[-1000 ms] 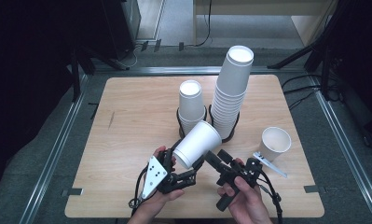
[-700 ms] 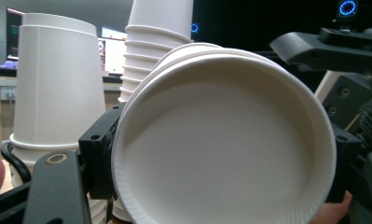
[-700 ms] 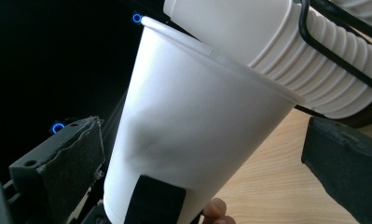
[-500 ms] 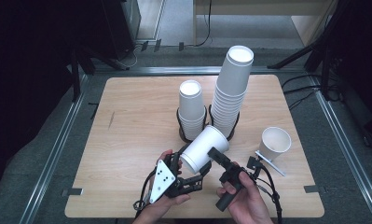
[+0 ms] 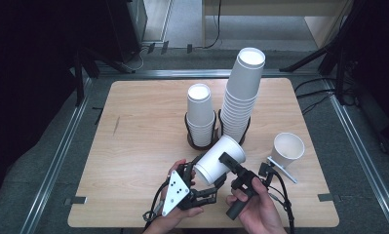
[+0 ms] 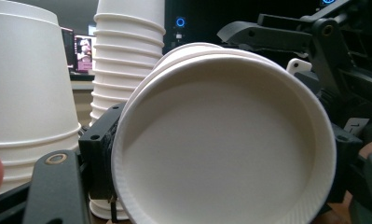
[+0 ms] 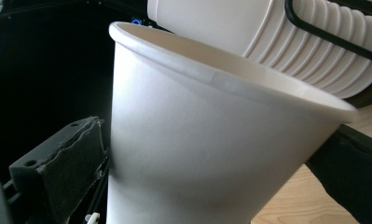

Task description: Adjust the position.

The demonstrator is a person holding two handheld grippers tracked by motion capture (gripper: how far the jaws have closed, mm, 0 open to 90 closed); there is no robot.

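A white paper cup (image 5: 216, 163) hangs tilted over the table's front middle, mouth up and to the right, base toward my left gripper (image 5: 202, 178). In the left gripper view the cup's base (image 6: 221, 154) faces the camera, with a second nested edge around it. One black pad (image 6: 99, 154) presses its side, so this gripper is shut on the cup. My right gripper (image 5: 227, 165) grips the same cup nearer the rim. In the right gripper view the cup wall (image 7: 197, 154) sits between the jaws, against a foam pad (image 7: 67, 163).
Behind the held cup stand a short cup stack (image 5: 200, 114) and a tall cup stack (image 5: 243, 92), each in a black ring holder. A single upright cup (image 5: 288, 148) stands at the right. The wooden table (image 5: 133, 126) has bare room on its left half.
The held cup has dropped lower and a little to the right, closer to the person. The right gripper's jaw now lies across the cup instead of beside it.
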